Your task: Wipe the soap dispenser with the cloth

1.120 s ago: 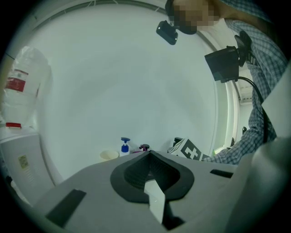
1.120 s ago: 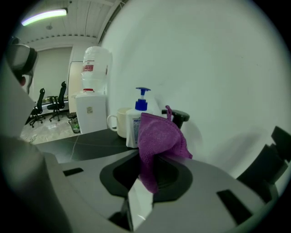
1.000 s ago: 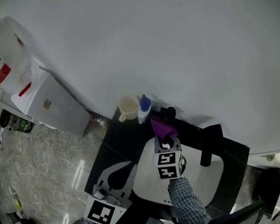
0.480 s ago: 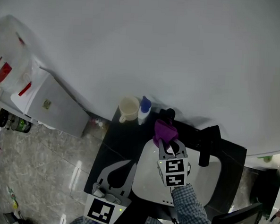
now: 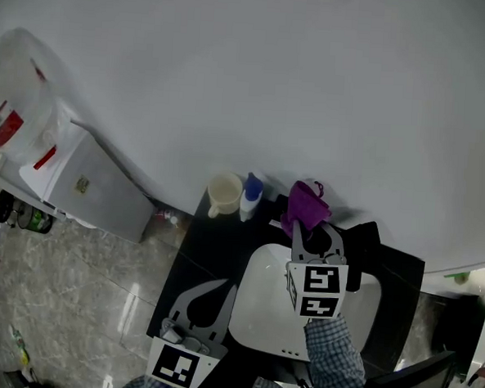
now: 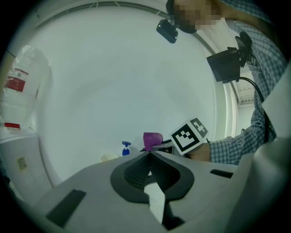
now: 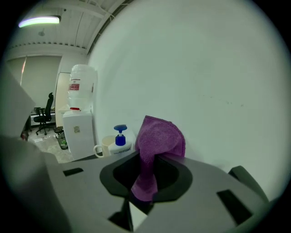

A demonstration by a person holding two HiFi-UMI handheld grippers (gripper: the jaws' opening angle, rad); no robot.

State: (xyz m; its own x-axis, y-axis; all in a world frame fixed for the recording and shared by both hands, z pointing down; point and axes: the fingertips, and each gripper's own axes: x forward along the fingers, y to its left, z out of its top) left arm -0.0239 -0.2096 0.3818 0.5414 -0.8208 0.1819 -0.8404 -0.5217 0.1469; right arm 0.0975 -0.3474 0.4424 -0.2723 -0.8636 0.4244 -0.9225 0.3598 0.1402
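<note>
Your R gripper (image 5: pixel 318 233) is clamping the purple cloth (image 7: pixel 157 145) by its lower end, w/ the free fold sticking out front, ready for wiping. The soap dispenser (image 5: pixel 251 194) is standing leftward beside the cup (image 5: pixel 224 194), apart from the cloth. Your L gripper (image 6: pixel 149 157) is hanging back, pinched together on nothing.

The head view looks steeply down from high above, facing the far wall (image 5: pixel 331 88), so the dark table (image 5: pixel 194 252) and both tongs sit small at its near edge. The left tongs (image 6: pixel 149 154) view rides low at the near left and looks along its own jaws toward the far wall from farther back, while the right tongs (image 7: pixel 146 189) view sits close to that wall and faces left along it. All three share the purple cloth (image 7: pixel 157 145), the soap dispenser (image 7: pixel 120 139) and the mug (image 7: pixel 104 145) at the table's far side
</note>
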